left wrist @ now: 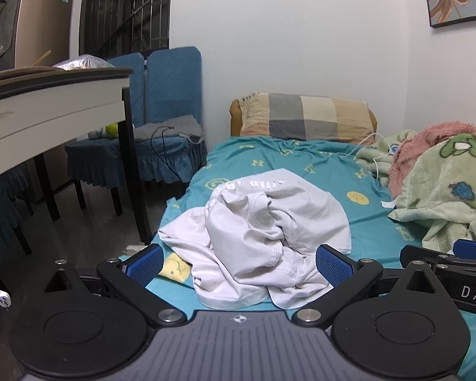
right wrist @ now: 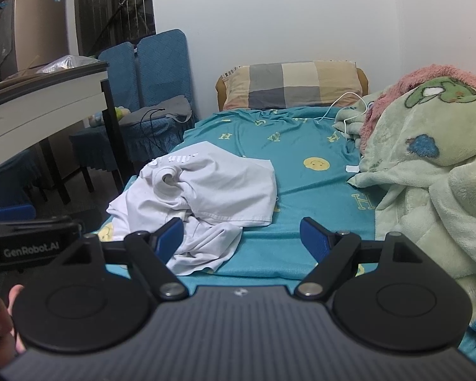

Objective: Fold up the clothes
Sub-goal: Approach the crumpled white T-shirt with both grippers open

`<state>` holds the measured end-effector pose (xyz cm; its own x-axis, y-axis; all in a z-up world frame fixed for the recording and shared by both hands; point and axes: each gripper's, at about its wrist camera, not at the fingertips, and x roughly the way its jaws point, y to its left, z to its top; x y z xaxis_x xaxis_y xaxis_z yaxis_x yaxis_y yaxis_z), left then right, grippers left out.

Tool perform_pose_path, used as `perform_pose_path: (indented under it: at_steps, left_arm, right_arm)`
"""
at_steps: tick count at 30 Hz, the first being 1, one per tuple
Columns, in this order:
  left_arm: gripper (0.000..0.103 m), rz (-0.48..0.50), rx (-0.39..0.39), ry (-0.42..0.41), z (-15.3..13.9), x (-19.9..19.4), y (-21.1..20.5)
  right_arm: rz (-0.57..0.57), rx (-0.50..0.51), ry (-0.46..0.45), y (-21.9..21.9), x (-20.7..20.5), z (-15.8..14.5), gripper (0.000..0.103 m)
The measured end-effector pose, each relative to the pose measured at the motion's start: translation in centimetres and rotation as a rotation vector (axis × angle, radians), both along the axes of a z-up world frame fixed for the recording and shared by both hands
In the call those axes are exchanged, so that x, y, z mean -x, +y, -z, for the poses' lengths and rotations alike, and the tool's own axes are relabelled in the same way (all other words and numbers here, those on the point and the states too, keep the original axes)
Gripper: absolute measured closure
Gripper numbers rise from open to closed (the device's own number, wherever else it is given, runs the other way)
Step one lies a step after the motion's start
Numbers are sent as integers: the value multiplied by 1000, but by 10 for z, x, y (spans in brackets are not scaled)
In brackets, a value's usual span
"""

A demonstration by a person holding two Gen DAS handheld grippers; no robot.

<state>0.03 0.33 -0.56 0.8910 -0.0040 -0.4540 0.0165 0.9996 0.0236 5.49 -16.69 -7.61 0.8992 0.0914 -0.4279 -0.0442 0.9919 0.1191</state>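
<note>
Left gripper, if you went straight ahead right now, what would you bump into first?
Most likely the crumpled white shirt. It lies heaped on the teal bed sheet directly ahead of the open left gripper, between its fingers' line; depth is hard to judge.

The bed (right wrist: 301, 158) wears a teal sheet printed with letters and yellow smiley faces. A crumpled white garment (left wrist: 263, 231) lies near its left edge, a checked pillow (right wrist: 295, 84) sits at the head, and a green and pink fleece blanket (right wrist: 428, 165) is heaped along the right side, with a white cable (right wrist: 339, 104) trailing beside it.
</note>
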Motion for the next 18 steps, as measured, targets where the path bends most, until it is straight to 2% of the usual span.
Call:
perform_pose_path:
  at_steps: [18]
  left_arm:
    - [0,1,51,18,5,-5,7]
  right_arm:
    - [6,-12,3,-2,0,-1,21]
